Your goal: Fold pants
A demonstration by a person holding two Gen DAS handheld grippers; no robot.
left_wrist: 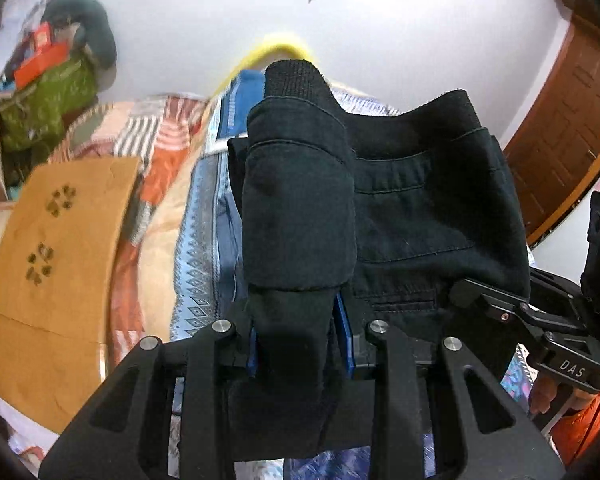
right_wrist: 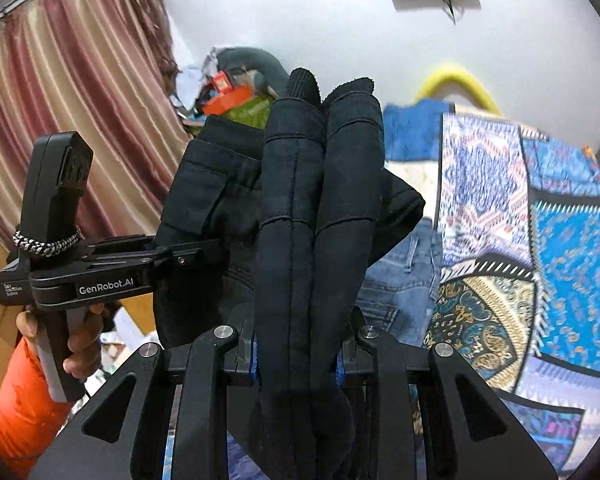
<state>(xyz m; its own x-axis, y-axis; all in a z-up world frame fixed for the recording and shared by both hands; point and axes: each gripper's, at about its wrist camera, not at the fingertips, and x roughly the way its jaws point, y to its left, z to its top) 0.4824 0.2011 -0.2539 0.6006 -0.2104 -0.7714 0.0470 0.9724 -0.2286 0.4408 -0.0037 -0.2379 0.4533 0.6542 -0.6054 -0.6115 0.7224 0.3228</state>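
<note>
Left wrist view: my left gripper (left_wrist: 300, 344) has its jaws clamped on a thick fold of the black pants (left_wrist: 420, 200), which bulge up between the blue pads and rise in front of the lens. The rest of the pants stretch right to my right gripper (left_wrist: 476, 300), which bites their far edge. Below lies the bed (left_wrist: 196, 248) with a patterned cover, and blue jeans (left_wrist: 228, 220) lying on it. A cardboard sheet (left_wrist: 56, 264) lies left, and a door (left_wrist: 568, 136) stands right.

Right wrist view: my right gripper (right_wrist: 298, 356) has its jaws closed on bunched layers of the pants (right_wrist: 320, 200), held above the bed (right_wrist: 560, 220). My left gripper (right_wrist: 188, 258) grips them from the left, carried by a hand (right_wrist: 76, 344) in an orange sleeve (right_wrist: 16, 400). The jeans (right_wrist: 400, 280) lie beneath, and a curtain (right_wrist: 80, 100) hangs behind.
</note>
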